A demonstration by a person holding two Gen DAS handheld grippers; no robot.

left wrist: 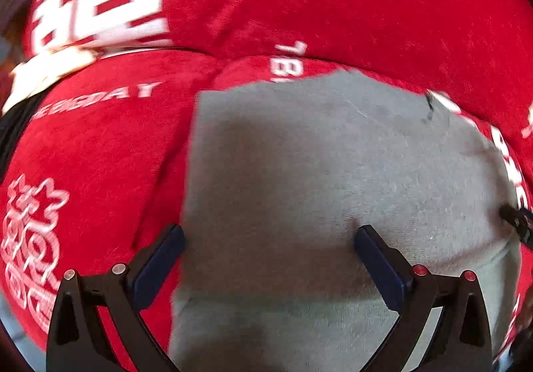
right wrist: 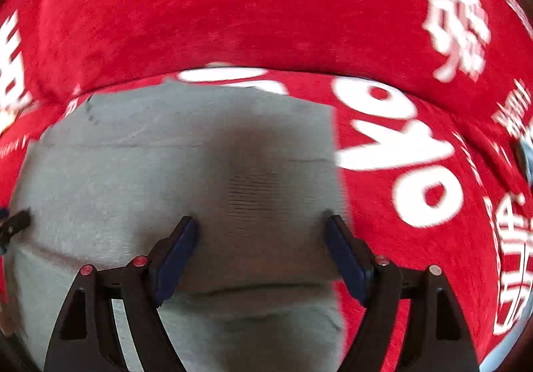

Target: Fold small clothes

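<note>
A small grey garment lies flat, folded into a rough rectangle, on a red cloth with white print. My left gripper is open just above the garment's left part, its left finger at the garment's left edge. In the right wrist view the same grey garment fills the left and middle. My right gripper is open over its right part, the right finger near the garment's right edge. Neither gripper holds anything. The other gripper's tip shows at each view's side.
The red cloth with white characters covers the whole surface and rises in a fold behind the garment. A pale object lies at the far left on the cloth.
</note>
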